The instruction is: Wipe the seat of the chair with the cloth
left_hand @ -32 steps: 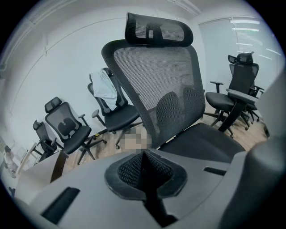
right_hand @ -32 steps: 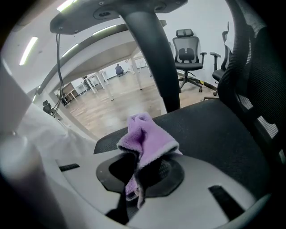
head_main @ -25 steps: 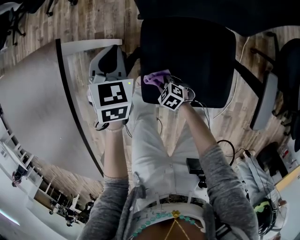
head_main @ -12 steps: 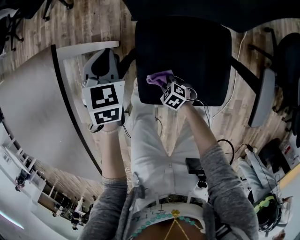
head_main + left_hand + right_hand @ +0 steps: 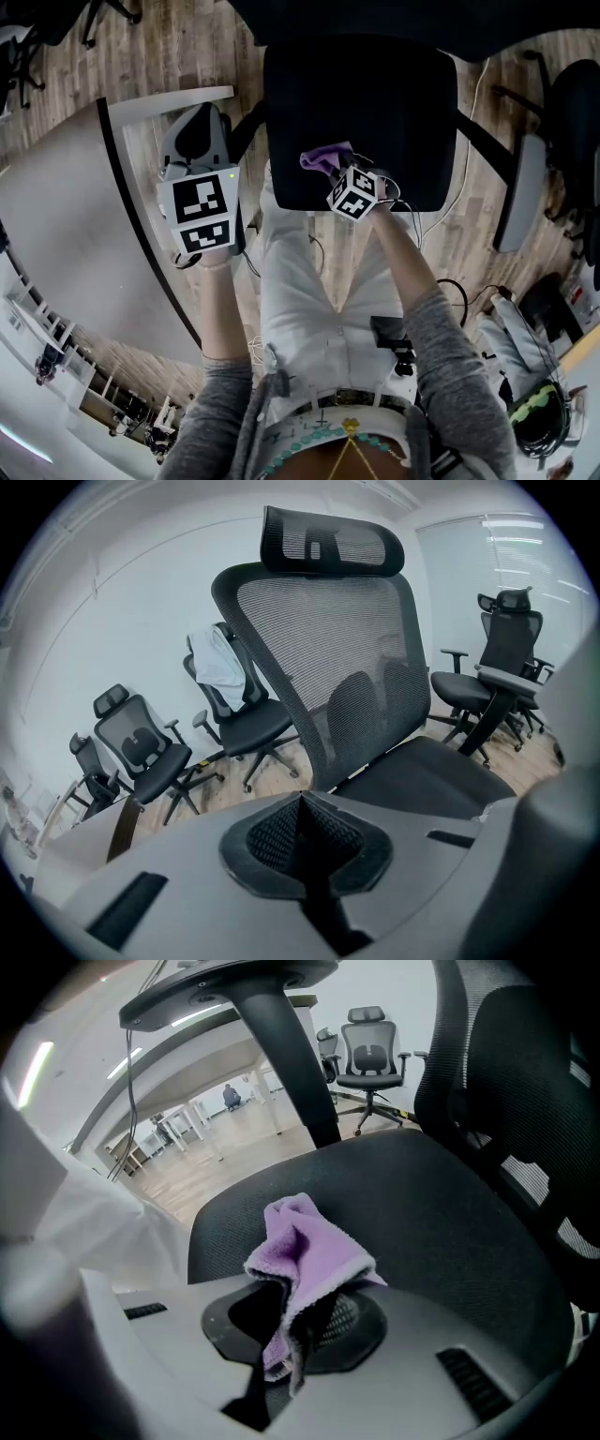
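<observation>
The black office chair seat (image 5: 375, 103) lies ahead of me in the head view, and its padded surface (image 5: 412, 1213) fills the right gripper view. My right gripper (image 5: 336, 171) is shut on a purple cloth (image 5: 325, 156), bunched up (image 5: 305, 1251) over the seat's near edge. My left gripper (image 5: 192, 150) hangs off the seat's left side, above the floor, its jaws shut with nothing between them (image 5: 302, 834). It looks at the chair's mesh backrest (image 5: 328, 658).
A curved white table (image 5: 66, 216) lies to my left. More office chairs (image 5: 141, 752) stand along the wall, one (image 5: 497, 667) at the right. A chair armrest (image 5: 525, 197) and cables lie on the wooden floor (image 5: 469, 225) to the right.
My left gripper has drifted left, away from the seat. The right gripper with the cloth has shifted slightly right and further onto the seat's near edge.
</observation>
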### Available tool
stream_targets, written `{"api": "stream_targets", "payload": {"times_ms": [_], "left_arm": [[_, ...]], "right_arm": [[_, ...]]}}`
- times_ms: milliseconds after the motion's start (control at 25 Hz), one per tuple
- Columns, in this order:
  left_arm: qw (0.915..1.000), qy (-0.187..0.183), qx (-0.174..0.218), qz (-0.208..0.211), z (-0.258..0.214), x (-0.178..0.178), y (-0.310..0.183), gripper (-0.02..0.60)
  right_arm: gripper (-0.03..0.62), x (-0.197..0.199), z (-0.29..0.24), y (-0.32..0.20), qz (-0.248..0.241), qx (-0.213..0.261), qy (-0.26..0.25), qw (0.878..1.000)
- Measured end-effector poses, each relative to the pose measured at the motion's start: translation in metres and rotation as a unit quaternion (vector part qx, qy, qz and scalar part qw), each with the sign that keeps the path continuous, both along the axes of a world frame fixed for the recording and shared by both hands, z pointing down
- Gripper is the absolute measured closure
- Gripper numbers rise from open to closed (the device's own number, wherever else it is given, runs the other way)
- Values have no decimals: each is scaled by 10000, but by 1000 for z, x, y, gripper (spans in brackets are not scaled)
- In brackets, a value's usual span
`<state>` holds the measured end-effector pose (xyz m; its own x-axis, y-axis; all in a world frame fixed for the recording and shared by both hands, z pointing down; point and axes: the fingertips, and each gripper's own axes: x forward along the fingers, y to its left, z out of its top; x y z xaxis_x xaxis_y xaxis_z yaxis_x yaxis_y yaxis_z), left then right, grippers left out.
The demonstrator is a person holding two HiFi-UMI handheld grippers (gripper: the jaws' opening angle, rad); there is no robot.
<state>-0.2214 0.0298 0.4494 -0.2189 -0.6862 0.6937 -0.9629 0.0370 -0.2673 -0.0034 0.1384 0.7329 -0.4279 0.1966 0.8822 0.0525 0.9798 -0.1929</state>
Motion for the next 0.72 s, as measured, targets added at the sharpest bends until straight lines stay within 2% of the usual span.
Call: {"api": "stream_targets", "payload": {"times_ms": [720], "left_arm": [[9999, -79, -50, 55, 0, 3, -3, 578]], "right_arm": [[546, 51, 7, -21, 50, 223, 314, 9992]]}}
